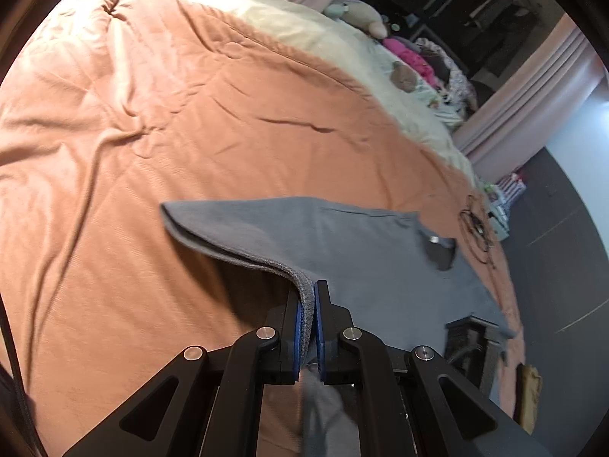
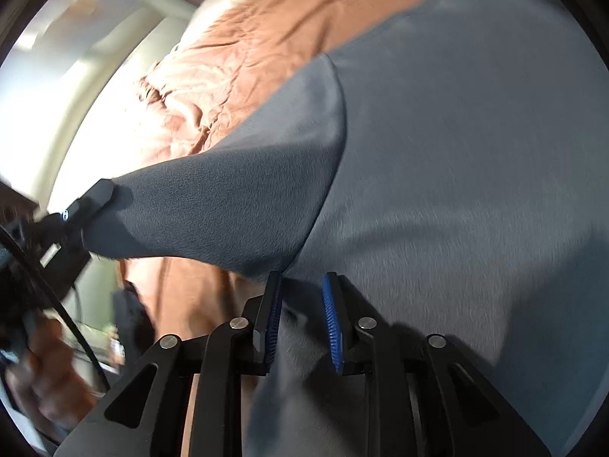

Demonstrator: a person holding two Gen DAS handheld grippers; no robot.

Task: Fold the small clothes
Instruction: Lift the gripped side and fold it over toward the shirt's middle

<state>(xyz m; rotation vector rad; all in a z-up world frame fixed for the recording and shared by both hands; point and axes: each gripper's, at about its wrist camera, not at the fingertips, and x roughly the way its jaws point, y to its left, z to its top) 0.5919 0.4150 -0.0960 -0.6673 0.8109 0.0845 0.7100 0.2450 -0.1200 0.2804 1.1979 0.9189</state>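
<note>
A grey garment (image 1: pixel 361 251) lies spread on the orange bedspread (image 1: pixel 152 114). My left gripper (image 1: pixel 309 289) is shut on its near hem, and the pinched edge is lifted off the bed into a raised fold. The right wrist view shows that same gripper (image 2: pixel 102 194) at the left, holding a stretched corner of the garment (image 2: pixel 456 190) up. My right gripper (image 2: pixel 302 285) sits low on the cloth. Its blue pads stand a little apart, with bunched grey fabric pinched between them. In the left wrist view the right gripper (image 1: pixel 472 339) is at the garment's right edge.
A cream blanket (image 1: pixel 304 30) covers the far end of the bed, with plush toys (image 1: pixel 361 15) and a heap of clothes (image 1: pixel 430 64) beyond. A thin dark cord (image 1: pixel 475 224) lies on the bedspread near its right edge. A hand (image 2: pixel 42 365) holds the left gripper.
</note>
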